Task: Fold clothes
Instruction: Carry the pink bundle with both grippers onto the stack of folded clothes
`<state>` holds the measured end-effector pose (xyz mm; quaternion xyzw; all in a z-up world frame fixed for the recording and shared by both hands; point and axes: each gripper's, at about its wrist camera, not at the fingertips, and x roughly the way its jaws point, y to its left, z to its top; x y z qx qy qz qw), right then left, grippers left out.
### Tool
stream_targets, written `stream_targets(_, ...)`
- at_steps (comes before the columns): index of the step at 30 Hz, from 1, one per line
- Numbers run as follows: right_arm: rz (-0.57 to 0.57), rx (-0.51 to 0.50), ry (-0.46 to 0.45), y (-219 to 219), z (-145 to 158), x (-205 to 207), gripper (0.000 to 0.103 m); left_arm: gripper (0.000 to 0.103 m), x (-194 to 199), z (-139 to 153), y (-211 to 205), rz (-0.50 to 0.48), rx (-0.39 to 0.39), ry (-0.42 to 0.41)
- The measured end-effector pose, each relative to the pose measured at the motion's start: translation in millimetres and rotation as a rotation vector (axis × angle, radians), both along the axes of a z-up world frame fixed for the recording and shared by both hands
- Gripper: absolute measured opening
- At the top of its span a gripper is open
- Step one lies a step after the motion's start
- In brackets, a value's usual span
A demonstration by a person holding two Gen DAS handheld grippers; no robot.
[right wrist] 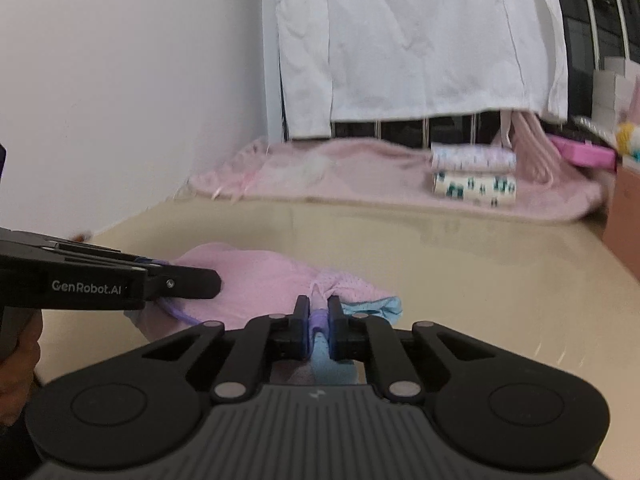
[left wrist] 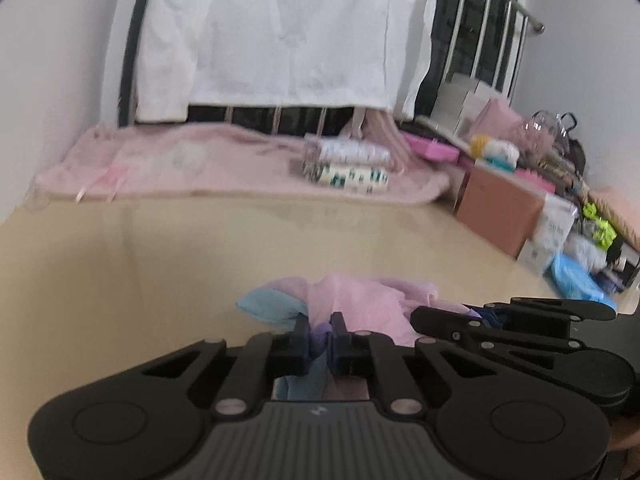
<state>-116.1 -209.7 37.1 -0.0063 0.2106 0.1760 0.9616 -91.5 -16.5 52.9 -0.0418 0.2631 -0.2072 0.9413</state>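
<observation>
Beige tabletop (left wrist: 200, 248) w/ a pink blanket (left wrist: 180, 164) at the far edge and two folded cloths (left wrist: 348, 166) stacked on it, white curtain (left wrist: 280, 32) behind. We've got the pink garment (right wrist: 256, 280) bunched on the table right in front of us. Left gripper (left wrist: 320, 330) is clamped tight on its purple-trimmed edge, right gripper (right wrist: 319, 314) pinched on the purple/blue edge too.

Left gripper (left wrist: 320, 330) low in middle, pinched tight on purple edge of pink & blue cloth (left wrist: 360, 300), right gripper (left wrist: 476, 316) at lower right on same cloth, tan table (left wrist: 200, 248), folded clothes (left wrist: 346, 166) w/ pink blanket (left wrist: 160, 164) up behind
</observation>
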Motion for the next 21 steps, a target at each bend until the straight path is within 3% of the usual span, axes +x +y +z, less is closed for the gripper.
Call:
stream_targets(5, 0.007, -0.023, -0.078, -15.6, 45.4, 53.9, 0.008, 0.008, 66.4, 45.9, -6.5, -0.061, -0.032, -0.033)
stream_targets(12, -0.018, -0.078, -0.154, -54.7, 118.3, 163.9, 0.008, 0.008, 186.1, 112.4, -51.6, -0.108, -0.067, -0.074)
stream_targets(16, -0.052, -0.139, -0.176, -74.3, 150.1, 238.2, 0.008, 0.008, 259.5, 133.6, -84.9, -0.088, -0.106, -0.086)
stream_targets(21, -0.104, -0.212, -0.155, -102.5, 159.3, 327.6, 0.008, 0.008, 343.0, 135.0, -125.0, -0.112, -0.171, -0.096)
